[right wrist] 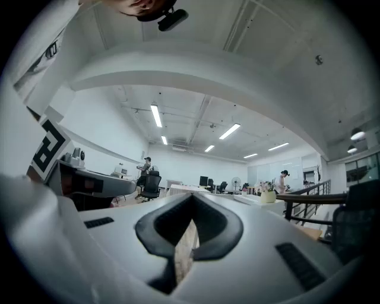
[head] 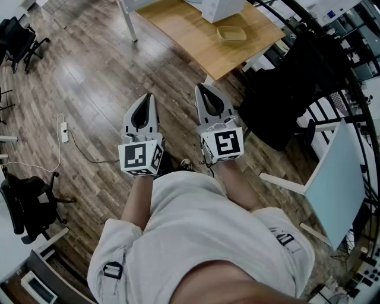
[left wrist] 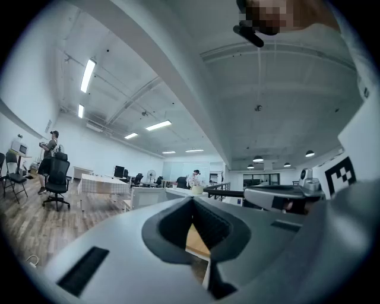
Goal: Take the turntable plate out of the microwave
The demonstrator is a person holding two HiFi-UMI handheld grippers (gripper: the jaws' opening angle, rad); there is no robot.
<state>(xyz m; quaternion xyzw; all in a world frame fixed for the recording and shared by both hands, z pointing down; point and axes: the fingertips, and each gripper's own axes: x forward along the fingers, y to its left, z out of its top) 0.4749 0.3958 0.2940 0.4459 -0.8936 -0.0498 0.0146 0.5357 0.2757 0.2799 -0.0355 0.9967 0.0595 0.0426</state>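
In the head view I hold both grippers side by side in front of my body, level, over a wood floor. The left gripper and the right gripper are both shut, with nothing between the jaws. A wooden table stands ahead. On it is a white box-shaped appliance, cut off by the top edge, and a shallow beige dish. No turntable plate shows. In the left gripper view the left gripper has its jaws together, and the right gripper shows the same in its own view.
Black office chairs stand at the left, and a white power strip with its cable lies on the floor. At the right are a black chair with dark cloth, a pale panel and a railing. A person stands far off.
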